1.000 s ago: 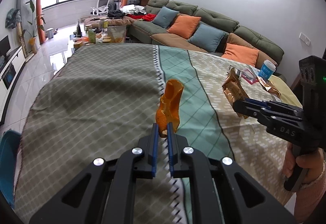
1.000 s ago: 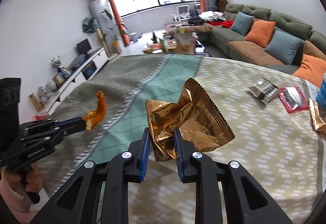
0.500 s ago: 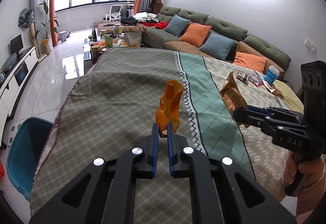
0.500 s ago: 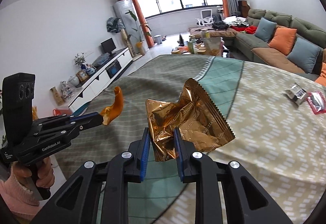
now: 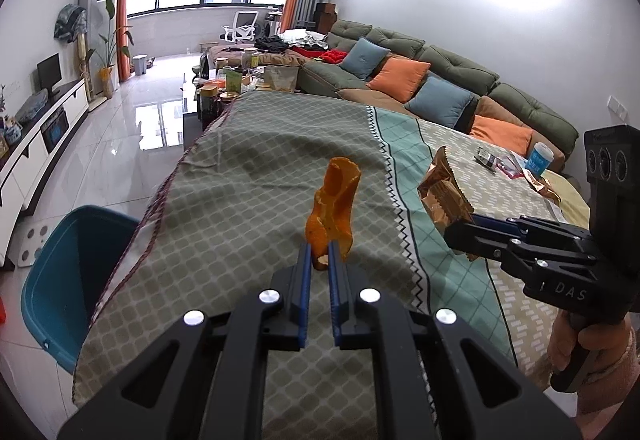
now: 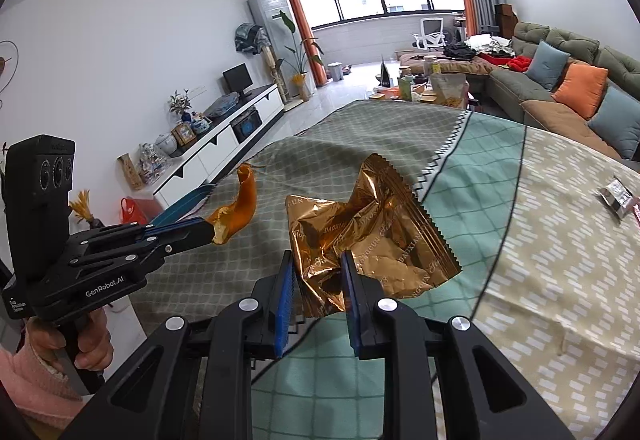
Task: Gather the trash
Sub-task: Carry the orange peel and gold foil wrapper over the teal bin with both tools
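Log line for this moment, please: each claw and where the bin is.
left claw: shut on orange peel | right claw: shut on gold wrapper | blue bin: on floor, left of table | both loads held above tablecloth

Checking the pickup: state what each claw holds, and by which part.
Left claw pinches the orange peel by its lower end; right claw grips the gold foil wrapper at its crumpled bottom.

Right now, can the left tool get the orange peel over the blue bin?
Probably yes. The left tool holds the orange peel above the tablecloth, and the blue bin stands open beside the table's left edge; nothing lies between.
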### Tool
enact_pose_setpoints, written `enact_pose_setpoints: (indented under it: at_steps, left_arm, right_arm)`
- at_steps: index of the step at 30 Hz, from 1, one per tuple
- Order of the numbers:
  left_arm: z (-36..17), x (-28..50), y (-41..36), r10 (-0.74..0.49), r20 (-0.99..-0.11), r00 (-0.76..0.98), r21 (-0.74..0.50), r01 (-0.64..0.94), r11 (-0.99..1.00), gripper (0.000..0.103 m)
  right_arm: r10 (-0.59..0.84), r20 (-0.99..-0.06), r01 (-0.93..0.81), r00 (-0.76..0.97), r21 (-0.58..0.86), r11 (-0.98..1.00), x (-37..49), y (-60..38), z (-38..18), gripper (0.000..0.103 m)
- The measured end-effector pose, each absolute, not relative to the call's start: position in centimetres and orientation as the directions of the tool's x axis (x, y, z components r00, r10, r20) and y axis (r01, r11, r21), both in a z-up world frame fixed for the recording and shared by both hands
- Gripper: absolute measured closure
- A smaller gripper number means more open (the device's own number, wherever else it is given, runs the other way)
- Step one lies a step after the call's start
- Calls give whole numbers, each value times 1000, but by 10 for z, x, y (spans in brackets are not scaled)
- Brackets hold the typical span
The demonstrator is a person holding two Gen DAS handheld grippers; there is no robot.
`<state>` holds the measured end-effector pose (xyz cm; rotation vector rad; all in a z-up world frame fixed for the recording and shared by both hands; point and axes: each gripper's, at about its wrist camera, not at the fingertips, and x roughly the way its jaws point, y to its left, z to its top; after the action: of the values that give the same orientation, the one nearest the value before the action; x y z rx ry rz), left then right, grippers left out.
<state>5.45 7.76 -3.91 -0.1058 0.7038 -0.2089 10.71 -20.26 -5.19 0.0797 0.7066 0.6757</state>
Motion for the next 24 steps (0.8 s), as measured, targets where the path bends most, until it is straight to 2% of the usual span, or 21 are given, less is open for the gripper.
enact_pose_setpoints:
  at_steps: [24]
  left_arm:
    - [-37,36,116,-174,-620,765,-185,73,980,93]
  right_arm:
    - [639,-575,-617,511,272,739,98,-161,-49,80]
